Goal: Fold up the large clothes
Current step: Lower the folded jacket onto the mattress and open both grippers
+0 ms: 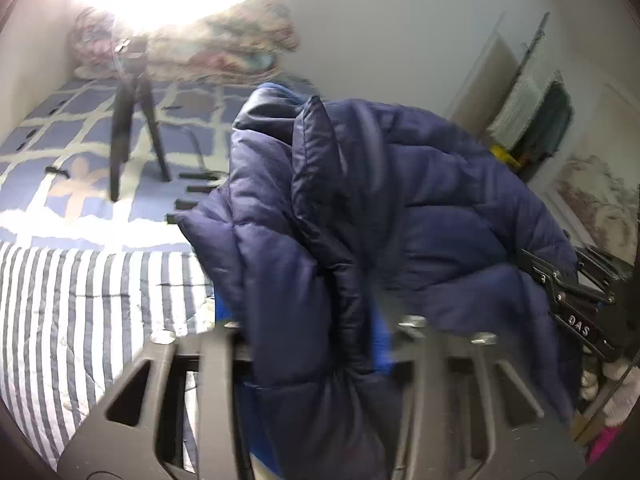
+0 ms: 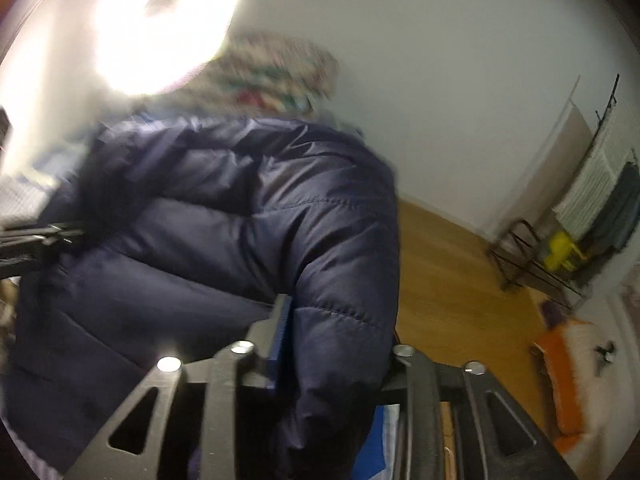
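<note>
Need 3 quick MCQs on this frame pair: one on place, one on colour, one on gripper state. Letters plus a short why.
1. Where is the puffer jacket?
A. Flat on the floor
B. Held up between both grippers
C. Hung on the drying rack

2. Its outer colour?
A. Navy blue
B. Orange
C. Yellow

3. State of the left gripper?
A. Open, apart from the fabric
B. Shut on the jacket
C. Out of view

Key: 1 B, the right gripper also clamps it, above the striped bedding. 2 A, the quilted shell is dark blue. 3 B, fabric bunches between its fingers.
</note>
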Action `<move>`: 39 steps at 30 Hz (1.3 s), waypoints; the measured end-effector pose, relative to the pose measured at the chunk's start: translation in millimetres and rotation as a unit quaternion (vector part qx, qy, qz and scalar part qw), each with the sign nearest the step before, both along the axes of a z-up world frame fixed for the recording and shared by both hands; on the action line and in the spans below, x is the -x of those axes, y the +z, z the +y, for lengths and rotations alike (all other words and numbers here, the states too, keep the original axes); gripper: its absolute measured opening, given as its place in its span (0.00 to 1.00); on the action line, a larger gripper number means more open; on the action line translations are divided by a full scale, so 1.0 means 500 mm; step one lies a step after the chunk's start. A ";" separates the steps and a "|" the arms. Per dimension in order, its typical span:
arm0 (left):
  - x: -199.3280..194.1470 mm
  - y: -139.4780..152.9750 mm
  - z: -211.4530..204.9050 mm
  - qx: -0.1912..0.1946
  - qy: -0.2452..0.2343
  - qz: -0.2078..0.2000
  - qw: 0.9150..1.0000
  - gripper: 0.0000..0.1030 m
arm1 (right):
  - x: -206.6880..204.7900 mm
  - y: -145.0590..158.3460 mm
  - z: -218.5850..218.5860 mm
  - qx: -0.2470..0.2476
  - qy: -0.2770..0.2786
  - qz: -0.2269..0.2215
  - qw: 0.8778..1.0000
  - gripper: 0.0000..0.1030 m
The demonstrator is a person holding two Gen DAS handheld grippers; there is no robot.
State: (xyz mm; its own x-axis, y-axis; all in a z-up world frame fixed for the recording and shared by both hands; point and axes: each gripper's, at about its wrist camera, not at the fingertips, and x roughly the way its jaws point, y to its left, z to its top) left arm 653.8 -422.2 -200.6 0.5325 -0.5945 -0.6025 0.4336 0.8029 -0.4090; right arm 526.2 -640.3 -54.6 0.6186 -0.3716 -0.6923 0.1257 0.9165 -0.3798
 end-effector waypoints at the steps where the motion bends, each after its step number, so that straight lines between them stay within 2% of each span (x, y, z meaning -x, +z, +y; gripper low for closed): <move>1: -0.003 -0.005 0.001 0.004 0.002 0.001 1.000 0.47 | -0.009 -0.009 -0.007 0.002 -0.012 0.006 1.000 0.42; 2: -0.005 -0.007 0.001 0.003 0.004 0.001 1.000 0.50 | -0.009 -0.015 -0.015 0.010 -0.027 0.004 1.000 0.53; 3: -0.010 -0.009 0.003 -0.001 0.005 0.001 1.000 0.55 | -0.008 -0.015 -0.022 0.024 -0.038 -0.003 0.999 0.59; 4: -0.011 -0.008 0.002 -0.006 0.006 0.001 1.000 0.56 | -0.004 -0.013 -0.031 0.050 -0.056 -0.016 0.997 0.72; 5: -0.013 -0.006 0.003 -0.009 0.006 0.001 1.000 0.57 | 0.002 -0.008 -0.042 0.060 -0.072 -0.025 0.995 0.74; 6: -0.012 -0.005 0.003 -0.013 0.009 0.000 1.000 0.59 | 0.015 0.002 -0.051 0.042 -0.076 -0.032 0.996 0.73; 8: -0.013 -0.001 0.012 -0.024 0.027 -0.006 0.999 0.61 | 0.035 0.013 -0.063 0.008 -0.076 -0.039 0.996 0.63; 9: 0.000 0.009 0.018 -0.022 0.035 -0.008 0.999 0.64 | 0.046 0.017 -0.064 -0.001 -0.075 -0.043 0.996 0.63; 11: 0.003 0.013 0.043 -0.024 0.055 -0.007 0.998 0.71 | 0.058 0.014 -0.066 -0.002 -0.066 -0.040 0.997 0.63; 14: 0.026 0.030 0.081 -0.027 0.058 -0.002 0.998 0.71 | 0.070 0.006 -0.061 0.010 -0.057 -0.027 0.998 0.63; 20: 0.116 0.102 0.149 -0.056 0.050 -0.037 0.997 0.71 | 0.154 0.043 -0.039 -0.006 -0.061 -0.034 0.998 0.63; 29: 0.327 0.255 0.255 -0.056 0.023 -0.077 0.995 0.71 | 0.283 0.176 0.059 -0.049 -0.051 -0.076 0.995 0.63; 39: 0.607 0.424 0.354 -0.049 -0.011 -0.148 0.988 0.71 | 0.485 0.348 0.217 -0.090 -0.036 -0.121 0.988 0.64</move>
State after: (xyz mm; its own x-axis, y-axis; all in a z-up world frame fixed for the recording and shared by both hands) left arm 350.3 -245.4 11.5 0.6821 -0.5538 -0.4775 0.5401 0.8218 -0.1816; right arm 283.5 -531.8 119.4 0.7501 -0.3045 -0.5870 0.2598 0.9520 -0.1619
